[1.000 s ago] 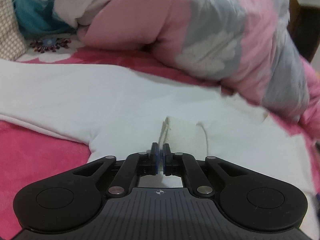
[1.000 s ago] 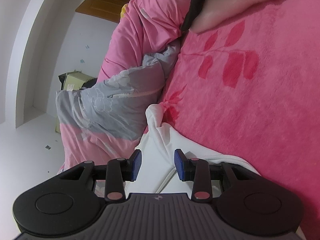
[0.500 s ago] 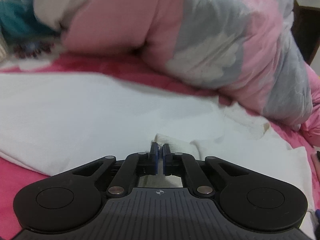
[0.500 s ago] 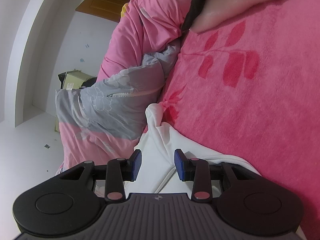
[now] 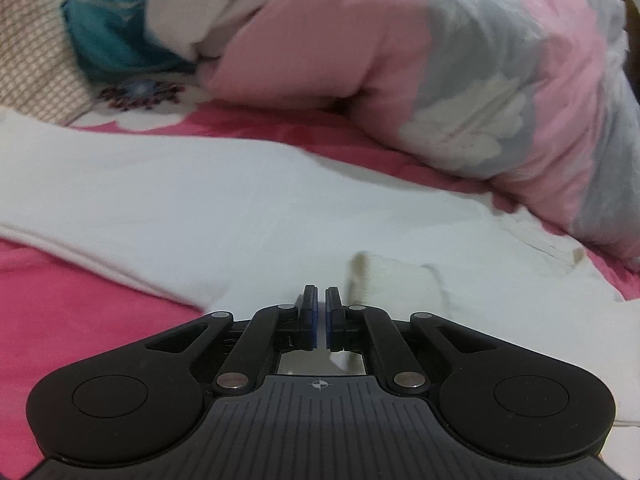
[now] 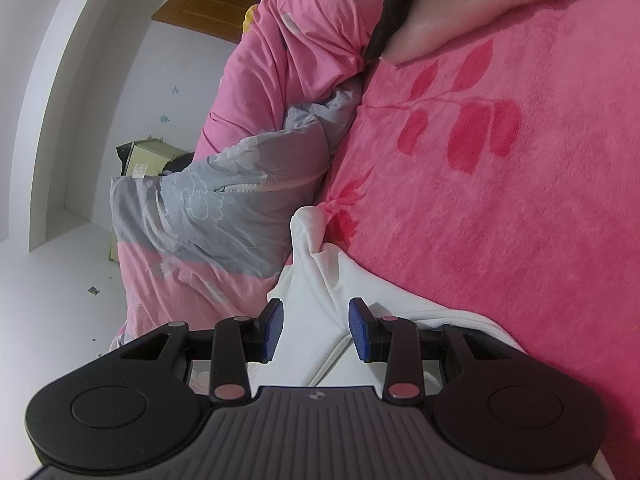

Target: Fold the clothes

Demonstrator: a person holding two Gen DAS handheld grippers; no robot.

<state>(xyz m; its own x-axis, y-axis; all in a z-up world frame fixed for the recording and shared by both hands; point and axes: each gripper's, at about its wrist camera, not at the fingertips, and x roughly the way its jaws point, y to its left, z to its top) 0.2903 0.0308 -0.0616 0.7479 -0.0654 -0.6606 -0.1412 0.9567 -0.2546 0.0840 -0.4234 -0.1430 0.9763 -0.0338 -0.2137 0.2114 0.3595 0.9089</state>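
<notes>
A white garment (image 5: 208, 196) lies spread across the pink bed cover (image 5: 68, 320). Its ribbed sleeve cuff (image 5: 396, 280) rests flat on the white cloth, just right of my left gripper (image 5: 321, 300). That gripper is shut, and I see no cloth between its pads. In the right wrist view another part of the white garment (image 6: 316, 280) is bunched into a ridge. My right gripper (image 6: 316, 328) stands open over it, one pad on each side, neither pressing on the cloth.
A rolled pink and grey floral quilt (image 5: 460, 92) lies along the far side of the garment, also seen as the quilt (image 6: 224, 216) in the right view. A teal cloth (image 5: 108, 36) sits far left. A person's bare arm (image 6: 472, 12) rests on the cover.
A second ago the cuff stood up between the left pads; it then sank, and now lies flat to their right. The left view swung sideways and back. The right view is unchanged.
</notes>
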